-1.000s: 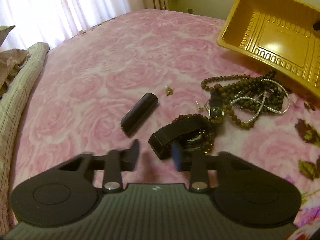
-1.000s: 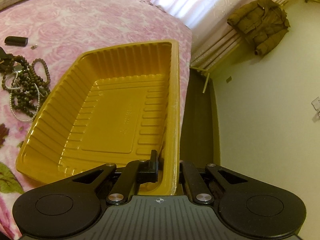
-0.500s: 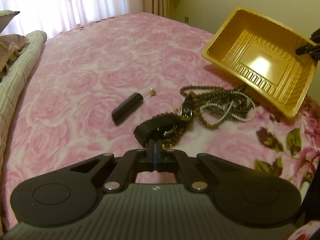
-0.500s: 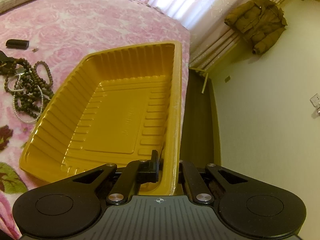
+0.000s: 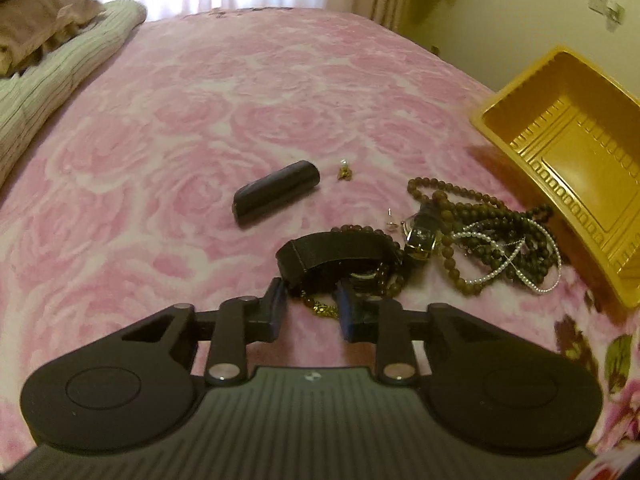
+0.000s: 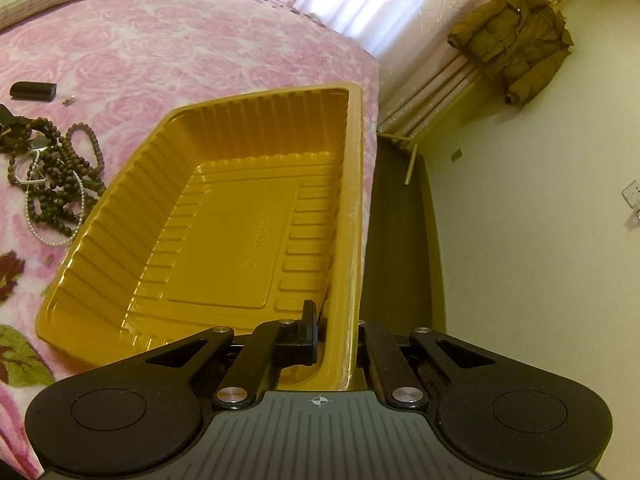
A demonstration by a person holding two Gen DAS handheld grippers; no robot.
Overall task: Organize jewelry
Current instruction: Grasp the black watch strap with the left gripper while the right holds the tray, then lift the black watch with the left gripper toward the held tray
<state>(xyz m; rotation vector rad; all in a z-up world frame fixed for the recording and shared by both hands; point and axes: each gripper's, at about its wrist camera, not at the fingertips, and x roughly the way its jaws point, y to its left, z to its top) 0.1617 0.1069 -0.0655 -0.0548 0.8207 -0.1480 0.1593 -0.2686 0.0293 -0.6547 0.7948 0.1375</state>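
Note:
A tangle of jewelry lies on the pink rose bedspread: a black strap watch (image 5: 336,254), brown bead strands (image 5: 496,240) with a pearl strand (image 5: 516,258), a gold-faced watch (image 5: 420,236), a gold chain (image 5: 322,309) and a small earring (image 5: 344,170). My left gripper (image 5: 310,306) is open, its jaws on either side of the gold chain just below the black strap. My right gripper (image 6: 336,328) is shut on the near rim of the empty gold plastic tray (image 6: 248,216), holding it tilted; the tray also shows in the left wrist view (image 5: 568,152).
A black cylindrical case (image 5: 276,194) lies left of the jewelry. A folded striped quilt (image 5: 52,80) and a pillow lie at the far left. The bed's edge (image 6: 372,128) runs beside the tray, with dark floor, curtains and a hanging jacket (image 6: 512,40) beyond.
My left gripper was open, shut half a second ago, and is open again, close to the black strap watch. The right gripper still holds the tray, slightly shifted.

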